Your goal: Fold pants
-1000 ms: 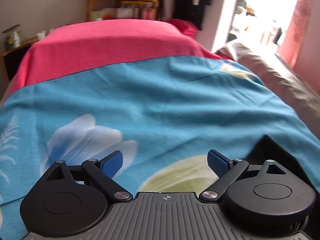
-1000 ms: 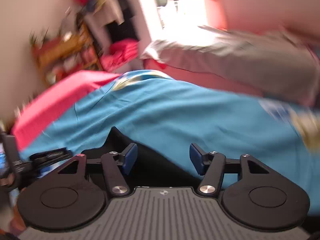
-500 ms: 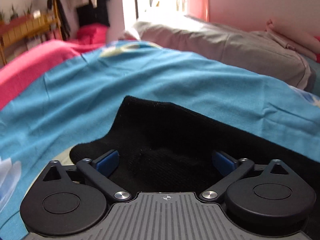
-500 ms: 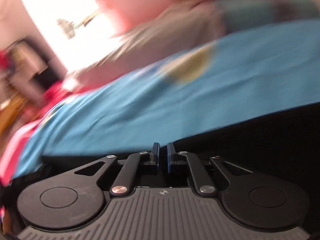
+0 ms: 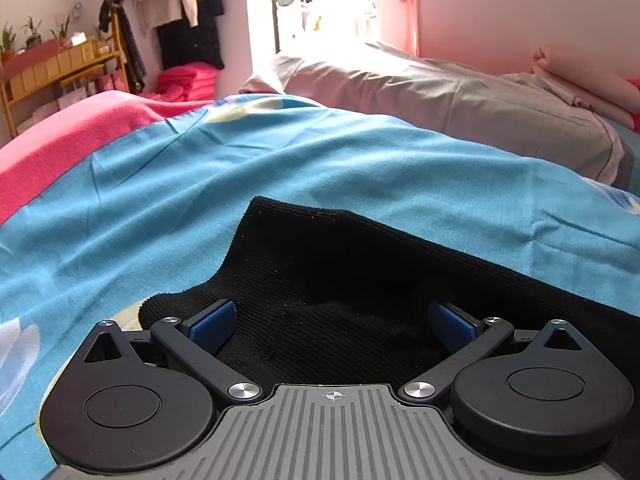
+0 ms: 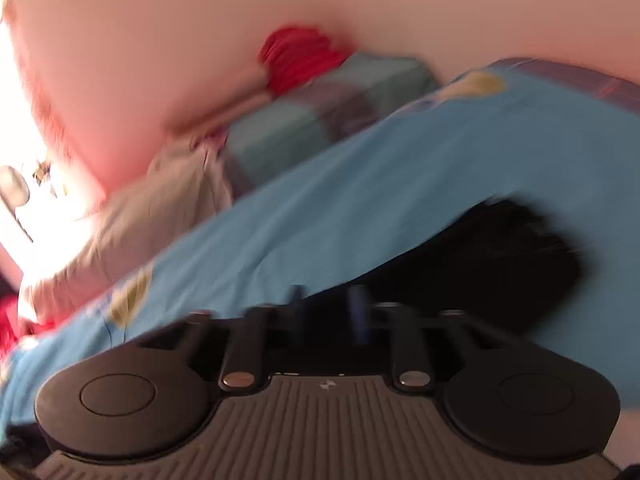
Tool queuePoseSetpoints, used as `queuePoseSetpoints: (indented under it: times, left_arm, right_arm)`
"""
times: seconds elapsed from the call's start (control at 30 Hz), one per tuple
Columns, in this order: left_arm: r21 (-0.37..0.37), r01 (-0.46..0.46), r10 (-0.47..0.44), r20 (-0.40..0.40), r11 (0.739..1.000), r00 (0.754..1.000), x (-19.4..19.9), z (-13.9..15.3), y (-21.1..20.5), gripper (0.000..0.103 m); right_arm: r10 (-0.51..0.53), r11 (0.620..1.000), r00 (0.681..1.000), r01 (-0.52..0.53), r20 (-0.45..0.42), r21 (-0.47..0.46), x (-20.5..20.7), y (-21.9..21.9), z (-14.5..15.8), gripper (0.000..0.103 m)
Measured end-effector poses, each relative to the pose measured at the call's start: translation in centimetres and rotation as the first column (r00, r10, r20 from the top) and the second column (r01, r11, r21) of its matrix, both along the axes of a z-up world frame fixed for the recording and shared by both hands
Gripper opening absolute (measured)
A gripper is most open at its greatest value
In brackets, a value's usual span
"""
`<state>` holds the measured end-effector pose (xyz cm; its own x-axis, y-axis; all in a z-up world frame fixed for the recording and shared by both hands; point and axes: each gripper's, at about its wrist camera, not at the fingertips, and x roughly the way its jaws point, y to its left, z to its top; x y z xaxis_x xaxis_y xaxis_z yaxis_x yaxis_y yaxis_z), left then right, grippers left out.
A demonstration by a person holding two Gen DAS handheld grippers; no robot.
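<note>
Presently noted, left of the black pants (image 5: pixel 360 276): a pink blanket (image 5: pixel 60 140) meeting the blue floral sheet (image 5: pixel 280 168) on which the pants lie flat, a grey pillow (image 5: pixel 460 96) beyond their far edge. Left gripper (image 5: pixel 332 320) set low over the near part of the pants, blue pads (image 5: pixel 212 326) wide apart, knit fabric between them but unpressed. Right gripper (image 6: pixel 328 312) blurred in its own view, above the pants' (image 6: pixel 500 264) edge against the same sheet (image 6: pixel 360 184), jaws just reopened to a narrow gap; whether cloth sits between them cannot be told.
</note>
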<state>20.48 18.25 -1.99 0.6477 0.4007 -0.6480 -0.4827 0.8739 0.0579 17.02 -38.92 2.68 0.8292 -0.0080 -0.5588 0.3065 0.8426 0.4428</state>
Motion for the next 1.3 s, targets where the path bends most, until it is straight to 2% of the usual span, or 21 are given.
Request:
queuePoseSetpoints:
  times: [0.07, 0.13, 0.2, 0.27, 0.33, 0.4, 0.43, 0.47, 0.53, 0.6, 0.67, 0.73, 0.83, 0.9, 0.93, 0.97, 1.03, 1.1, 1.2, 1.27, 1.3]
  left_arm:
    - [0.003, -0.001, 0.001, -0.001, 1.0, 1.0, 0.0, 0.0, 0.0, 0.103]
    - [0.002, -0.002, 0.002, 0.0, 1.0, 1.0, 0.0, 0.0, 0.0, 0.103]
    - [0.004, -0.004, 0.004, 0.0, 1.0, 1.0, 0.0, 0.0, 0.0, 0.103]
    - [0.005, -0.003, 0.003, 0.002, 1.0, 1.0, -0.1, -0.1, 0.0, 0.103]
    - [0.004, -0.003, 0.003, 0.005, 1.0, 1.0, -0.1, -0.1, 0.0, 0.103]
    - [0.008, -0.003, 0.003, 0.005, 1.0, 1.0, -0.1, -0.1, -0.1, 0.103]
    - [0.009, -0.004, 0.004, 0.006, 1.0, 1.0, -0.1, -0.1, -0.1, 0.103]
    - [0.011, -0.004, 0.004, 0.006, 1.0, 1.0, -0.1, -0.1, -0.1, 0.103]
    - [0.013, -0.005, 0.005, 0.007, 1.0, 1.0, -0.1, -0.1, -0.1, 0.103]
    - [0.015, -0.006, 0.006, 0.007, 1.0, 1.0, -0.1, -0.1, -0.2, 0.103]
    - [0.016, -0.008, 0.008, 0.009, 1.0, 1.0, -0.1, -0.1, -0.2, 0.103]
    - [0.018, -0.01, 0.01, 0.01, 1.0, 1.0, -0.2, -0.1, -0.3, 0.103]
    - [0.021, -0.014, 0.013, 0.009, 1.0, 1.0, -0.1, -0.1, -0.3, 0.103]
    - [0.022, -0.015, 0.015, 0.007, 1.0, 1.0, -0.1, -0.1, -0.4, 0.103]
    - [0.022, -0.015, 0.015, 0.004, 1.0, 1.0, 0.0, -0.1, -0.4, 0.103]
    - [0.024, -0.016, 0.016, 0.001, 1.0, 1.0, 0.0, -0.1, -0.4, 0.103]
    - [0.044, -0.015, 0.016, -0.017, 0.999, 1.0, 0.2, 0.1, -0.8, 0.103]
    - [0.047, -0.019, 0.021, -0.032, 0.999, 0.999, 0.2, 0.4, -1.3, 0.103]
    - [-0.045, 0.039, -0.04, -0.021, 0.998, 0.999, -0.3, 0.9, -3.1, 0.103]
    - [-0.045, 0.096, -0.098, -0.022, 0.994, 0.995, -0.4, 0.9, -5.4, 0.103]
    - [-0.026, 0.119, -0.12, -0.031, 0.993, 0.992, -0.3, 0.7, -6.6, 0.103]
  right_arm:
    - [-0.022, 0.993, 1.0, 0.024, -0.018, 0.12, -3.1, -2.2, 0.6, 0.064]
    - [-0.031, 0.972, 0.994, 0.054, -0.1, 0.231, -5.1, -3.6, 0.1, 0.068]
    - [0.003, 0.947, 0.988, 0.047, -0.157, 0.319, -5.7, -4.2, -1.6, 0.069]
    - [0.023, 0.943, 0.983, 0.039, -0.182, 0.33, -5.0, -4.0, -3.3, 0.069]
    - [0.011, 0.951, 0.993, 0.025, -0.114, 0.309, -4.1, -3.0, -3.7, 0.078]
    - [0.003, 0.961, 0.997, 0.018, -0.076, 0.274, -2.3, -2.5, -4.1, 0.082]
    - [-0.001, 0.97, 0.999, 0.013, -0.047, 0.242, -1.5, -2.0, -4.4, 0.088]
    - [0.0, 0.975, 1.0, 0.002, -0.007, 0.22, -0.9, -1.8, -4.6, 0.103]
    - [-0.007, 0.97, 0.999, -0.005, 0.048, 0.243, 0.0, -1.5, -5.0, 0.103]
    - [-0.027, 0.985, 0.999, 0.019, 0.046, 0.172, 1.1, -0.5, -4.9, 0.094]
    - [-0.082, 0.99, 0.997, 0.079, 0.016, 0.12, 0.5, -0.4, -4.8, 0.067]
    - [-0.125, 0.974, 0.992, 0.123, 0.001, 0.189, -0.6, -0.8, -4.7, 0.051]
    - [-0.131, 0.948, 0.991, 0.119, 0.021, 0.294, -0.7, -2.2, -6.5, 0.032]
    - [-0.107, 0.948, 0.994, 0.091, 0.034, 0.304, -0.4, -2.4, -6.9, 0.029]
    - [-0.085, 0.957, 0.996, 0.075, 0.025, 0.28, -0.1, -2.5, -6.8, 0.021]
    - [-0.053, 0.965, 0.998, 0.046, 0.017, 0.258, 0.5, -2.7, -6.5, 0.019]
    - [-0.02, 0.963, 0.999, 0.009, 0.04, 0.27, 1.5, -4.1, -6.2, 0.018]
    - [-0.013, 0.959, 0.997, -0.007, 0.07, 0.283, 0.7, -5.7, -5.0, 0.017]
    - [-0.071, 0.962, 0.992, 0.042, 0.102, 0.271, 0.3, -8.4, -3.3, 0.017]
    - [-0.133, 0.96, 0.985, 0.101, 0.107, 0.26, 0.0, -10.4, -2.8, 0.018]
    - [-0.129, 0.962, 0.989, 0.105, 0.079, 0.25, 0.4, -11.0, -3.1, 0.018]
